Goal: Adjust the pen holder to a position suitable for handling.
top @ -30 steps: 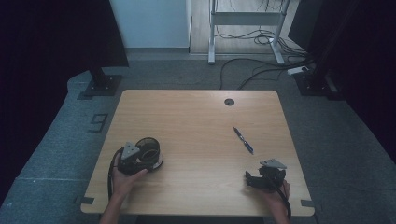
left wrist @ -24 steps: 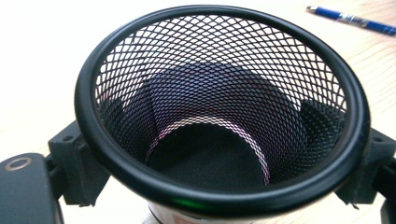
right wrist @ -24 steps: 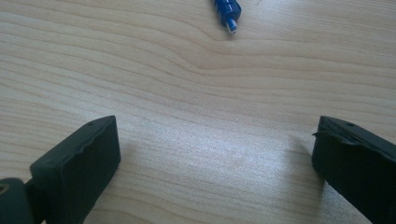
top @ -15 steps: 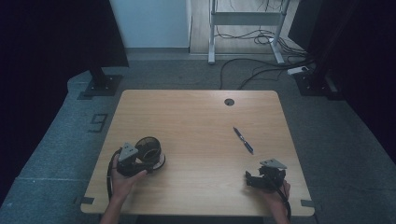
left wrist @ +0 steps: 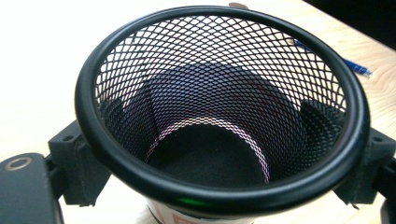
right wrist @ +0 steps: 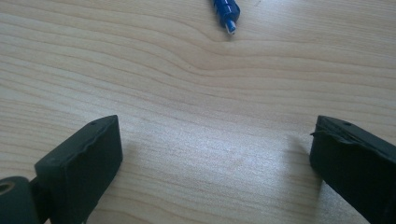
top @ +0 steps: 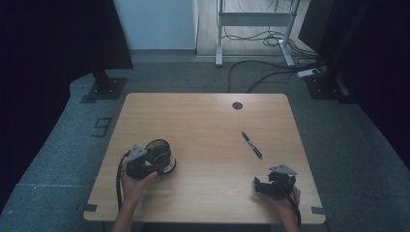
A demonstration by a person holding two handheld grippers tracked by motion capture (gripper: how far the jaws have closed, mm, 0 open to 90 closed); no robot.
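You are clamping the left gripper (top: pixel 155 163) on the mesh cup (left wrist: pixel 219 112) at the table's (top: pixel 203 121) seven o'clock, steadying it. Your right gripper (right wrist: pixel 215 154) is waiting with jaws apart, aimed at the pen (top: pixel 252 145) at its twelve o'clock, likely to pick it up.

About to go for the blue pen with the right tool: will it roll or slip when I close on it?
Probably rolls: the pen looks round and slim, lying flat on smooth wood. Likely light and stiff, so a nudge may skid it. The right tool stands open, apart from it; closing across the barrel seems safest.

Left claw (top: pixel 153 166) gripping mesh cup (top: pixel 159 152); pen (top: pixel 252 145) mid-table
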